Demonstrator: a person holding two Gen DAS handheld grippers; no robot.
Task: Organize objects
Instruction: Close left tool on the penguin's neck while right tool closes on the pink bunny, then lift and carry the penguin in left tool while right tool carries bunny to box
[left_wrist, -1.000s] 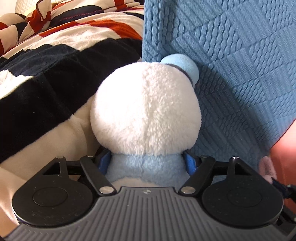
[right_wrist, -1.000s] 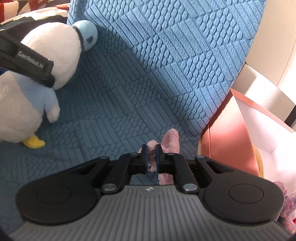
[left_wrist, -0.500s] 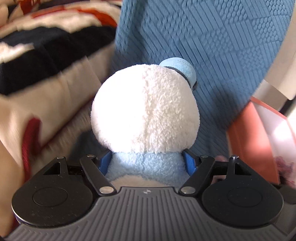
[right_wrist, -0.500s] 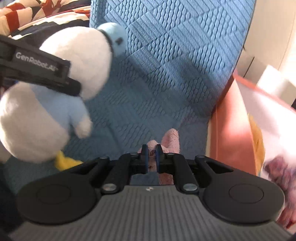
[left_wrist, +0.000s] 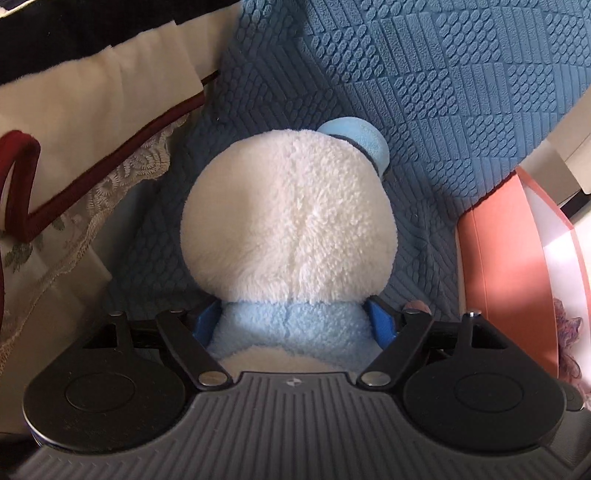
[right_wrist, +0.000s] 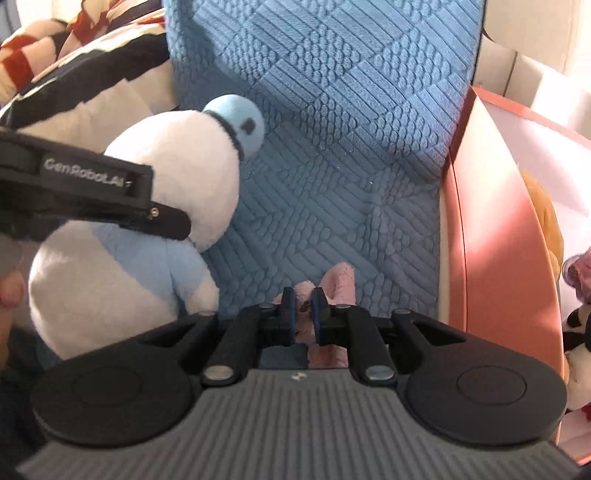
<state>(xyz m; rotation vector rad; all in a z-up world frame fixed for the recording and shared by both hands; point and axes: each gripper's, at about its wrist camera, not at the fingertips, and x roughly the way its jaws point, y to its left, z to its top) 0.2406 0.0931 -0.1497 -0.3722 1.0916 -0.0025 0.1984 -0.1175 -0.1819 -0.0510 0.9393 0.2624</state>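
Note:
My left gripper (left_wrist: 295, 325) is shut on the neck of a white and light-blue plush penguin (left_wrist: 288, 221), held above the blue textured blanket (left_wrist: 424, 92). The penguin also shows in the right wrist view (right_wrist: 166, 206), with the left gripper's finger (right_wrist: 110, 199) across it. My right gripper (right_wrist: 303, 314) is shut on a small pink plush toy (right_wrist: 340, 280), just left of an orange-pink storage bin (right_wrist: 491, 258).
The bin (left_wrist: 498, 258) stands at the right and holds several plush toys (right_wrist: 580, 332). A striped black, white and red quilt (right_wrist: 74, 74) and a cream lace-trimmed pillow (left_wrist: 92, 147) lie at the left.
Both grippers have moved right toward the bin, each carrying its toy. The penguin has lifted off the blanket and the quilt has slid away to the left.

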